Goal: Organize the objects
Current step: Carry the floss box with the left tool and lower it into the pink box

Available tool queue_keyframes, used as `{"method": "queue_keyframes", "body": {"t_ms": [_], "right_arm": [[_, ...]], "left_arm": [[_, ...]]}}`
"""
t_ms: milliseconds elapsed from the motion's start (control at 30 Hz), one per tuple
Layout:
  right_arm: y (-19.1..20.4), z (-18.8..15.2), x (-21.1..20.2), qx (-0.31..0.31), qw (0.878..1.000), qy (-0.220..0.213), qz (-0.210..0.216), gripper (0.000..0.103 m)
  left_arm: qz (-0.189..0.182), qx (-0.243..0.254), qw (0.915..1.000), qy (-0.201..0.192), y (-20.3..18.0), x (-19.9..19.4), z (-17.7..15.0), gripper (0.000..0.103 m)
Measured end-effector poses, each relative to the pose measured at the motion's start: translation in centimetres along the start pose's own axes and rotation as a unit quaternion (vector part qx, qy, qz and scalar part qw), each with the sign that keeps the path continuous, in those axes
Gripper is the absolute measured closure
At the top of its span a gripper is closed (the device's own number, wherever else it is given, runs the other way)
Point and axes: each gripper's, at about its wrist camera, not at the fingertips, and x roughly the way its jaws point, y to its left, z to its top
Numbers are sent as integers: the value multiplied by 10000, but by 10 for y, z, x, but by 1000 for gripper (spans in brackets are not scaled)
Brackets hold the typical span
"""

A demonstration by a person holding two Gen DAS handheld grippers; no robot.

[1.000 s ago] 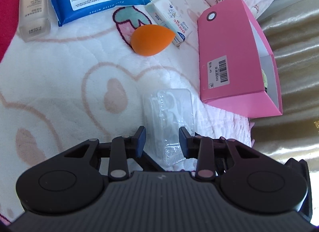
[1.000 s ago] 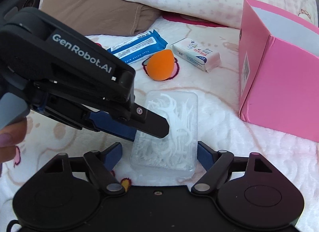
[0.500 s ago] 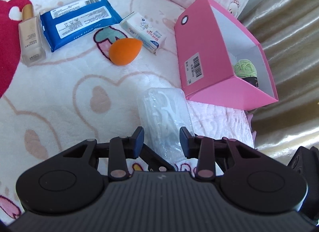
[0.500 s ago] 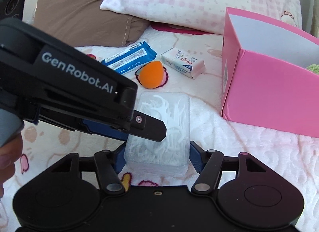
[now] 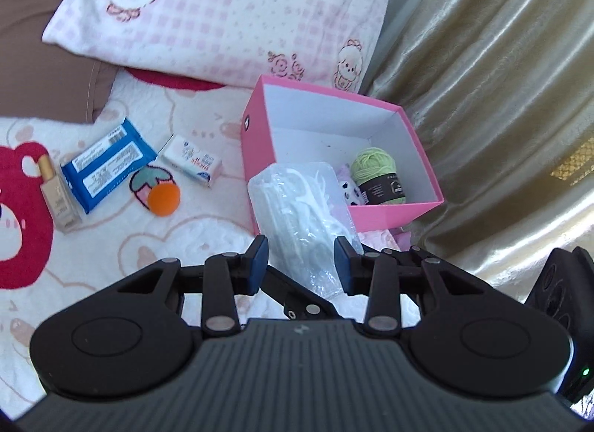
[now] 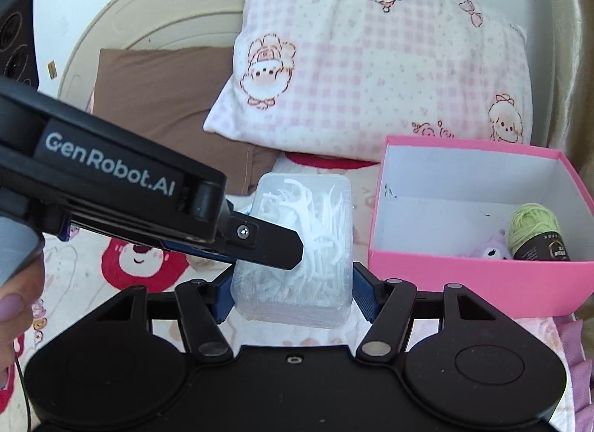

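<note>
A clear plastic box of white floss picks (image 5: 297,205) (image 6: 308,216) hangs in the air, held from two sides. My left gripper (image 5: 301,263) is shut on it across its thin faces; its upper finger (image 6: 267,239) lies over the lid. My right gripper (image 6: 292,296) is shut on the box's long sides, blue pads pressed against both. Just to the right stands the open pink box (image 5: 260,157) (image 6: 464,276), with a green yarn ball (image 5: 375,176) (image 6: 531,224) and a small purple-white soft item (image 6: 493,246) inside.
On the white blanket to the left lie an orange sponge (image 5: 163,200), a blue wipes pack (image 5: 107,168), a small white carton (image 5: 193,163) and a foundation bottle (image 5: 59,198). A pink checked pillow (image 6: 371,72) lies behind, a gold curtain (image 5: 501,98) at right.
Both grippers have risen together, lifting the floss pick box off the blanket and nearer the pink box. The right jaws closed in from a gap onto the box's sides.
</note>
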Motion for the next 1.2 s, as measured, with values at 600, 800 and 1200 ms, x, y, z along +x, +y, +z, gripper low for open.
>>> {"method": "queue_keyframes", "body": {"t_ms": [600, 800, 1200], "right_arm": [[-88, 81, -30, 388, 9988, -291, -1, 35], [-122, 76, 17, 516, 9987, 40, -26, 36], [-181, 71, 111, 655, 9919, 1058, 237, 36]], "left_arm": [[76, 548, 9984, -87, -101, 22, 78, 65], [308, 634, 9974, 133, -96, 83, 90, 62], [433, 402, 9942, 900, -60, 183, 113, 67]]}}
